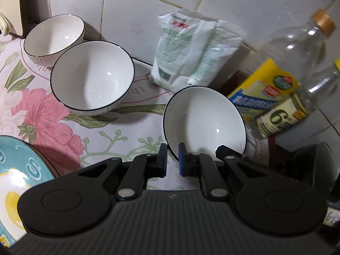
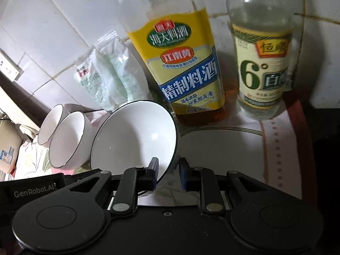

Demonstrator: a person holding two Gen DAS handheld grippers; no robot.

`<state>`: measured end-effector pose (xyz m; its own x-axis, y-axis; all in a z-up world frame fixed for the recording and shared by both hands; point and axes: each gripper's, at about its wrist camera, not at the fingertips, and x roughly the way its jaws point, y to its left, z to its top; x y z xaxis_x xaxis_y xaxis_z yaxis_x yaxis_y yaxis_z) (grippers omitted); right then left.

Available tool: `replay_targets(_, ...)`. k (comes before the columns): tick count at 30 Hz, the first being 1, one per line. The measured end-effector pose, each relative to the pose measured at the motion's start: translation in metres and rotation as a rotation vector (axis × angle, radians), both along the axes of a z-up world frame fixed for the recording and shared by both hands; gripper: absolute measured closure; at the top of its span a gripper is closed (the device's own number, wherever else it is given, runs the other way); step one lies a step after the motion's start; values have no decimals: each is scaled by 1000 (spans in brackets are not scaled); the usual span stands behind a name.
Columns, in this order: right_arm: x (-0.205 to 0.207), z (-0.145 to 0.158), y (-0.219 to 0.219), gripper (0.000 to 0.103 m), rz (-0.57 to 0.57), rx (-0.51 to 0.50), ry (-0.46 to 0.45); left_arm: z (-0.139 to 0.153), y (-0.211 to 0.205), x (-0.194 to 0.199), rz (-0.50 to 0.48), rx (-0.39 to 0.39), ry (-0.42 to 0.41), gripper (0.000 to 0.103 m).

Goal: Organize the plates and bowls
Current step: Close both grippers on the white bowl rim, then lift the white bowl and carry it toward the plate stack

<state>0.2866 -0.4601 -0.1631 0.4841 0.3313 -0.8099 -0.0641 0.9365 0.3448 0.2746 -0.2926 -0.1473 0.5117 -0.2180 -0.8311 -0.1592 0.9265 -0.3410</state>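
Note:
Three white bowls with dark rims are on the floral cloth. The nearest bowl (image 1: 205, 121) (image 2: 136, 138) is tilted. My left gripper (image 1: 172, 160) straddles its rim at the left edge; whether the pads touch it I cannot tell. My right gripper (image 2: 169, 173) straddles the same bowl's rim at its right edge, with a gap showing on one side. A middle bowl (image 1: 92, 76) (image 2: 65, 139) and a far bowl (image 1: 54, 35) (image 2: 50, 125) sit side by side, touching. A teal patterned plate (image 1: 19, 174) lies at the lower left.
A white powder bag (image 1: 191, 48) (image 2: 110, 78) leans on the tiled wall. A yellow-labelled cooking wine bottle (image 2: 187, 63) and a clear vinegar bottle (image 1: 297, 68) (image 2: 263, 59) stand close behind the held bowl. A cream appliance (image 1: 10, 6) is at the far left.

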Motion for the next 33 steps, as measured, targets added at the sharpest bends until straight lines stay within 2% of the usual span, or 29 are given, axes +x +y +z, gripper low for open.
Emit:
replay_targets(6,-29,25,-8,78,-13,-8,6,28,-8,-28,-79,58,-16,94)
replay_targets(12,-65,52,-9,78,-35,-1,6,53,-5,-61,-128,74,-17,94)
replay_targets(17,-103,59,-11,78,-42,8,12,64,-11,-91,-151,121,-18,94)
replay_targets(26,-147,61,-20,78,-57,6,17,69,-18,-126,-202,111,-10,94)
replay_targets(33,-172,55,-18,78,-38,-12,21,52,-10,-149,-206,91,27,94)
